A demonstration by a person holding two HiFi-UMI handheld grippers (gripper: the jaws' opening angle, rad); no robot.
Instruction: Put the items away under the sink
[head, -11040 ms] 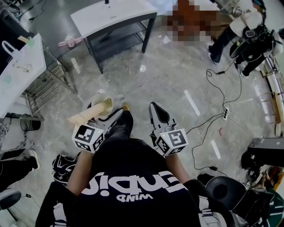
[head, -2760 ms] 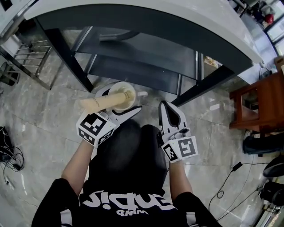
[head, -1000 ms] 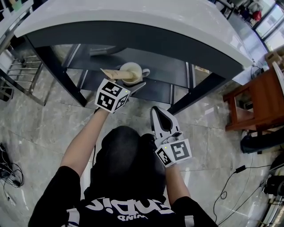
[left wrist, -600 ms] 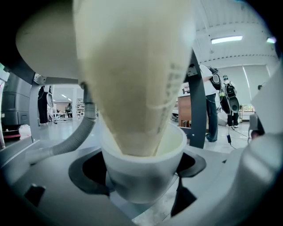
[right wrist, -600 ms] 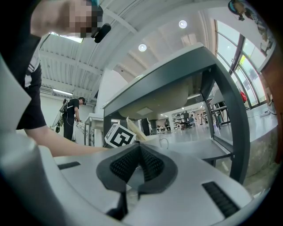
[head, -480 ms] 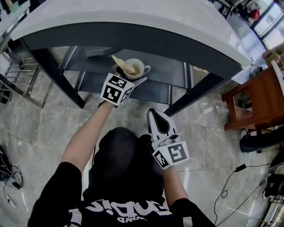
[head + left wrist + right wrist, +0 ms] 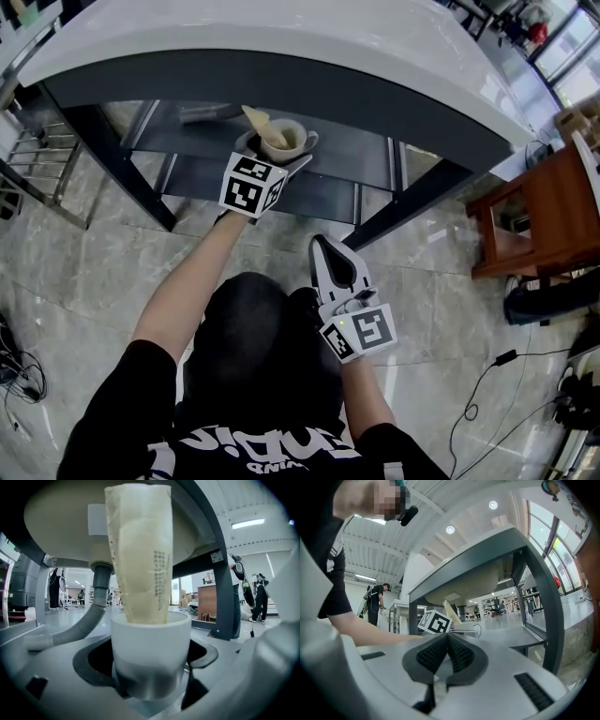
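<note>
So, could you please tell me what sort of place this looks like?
Likely an open workshop or lab hall, not a home: a free-standing sink stand, loose cables on the floor, another person behind.

White mug (image 7: 150, 653) upright in left gripper (image 7: 277, 150), tall cream packet (image 7: 139, 555) standing inside, under sink (image 7: 51, 522).

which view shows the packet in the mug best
The left gripper view: the beige packet stands large and close, upright in the white mug, print visible. The head view shows only its tip from above; the right gripper view shows it small and distant.
</note>
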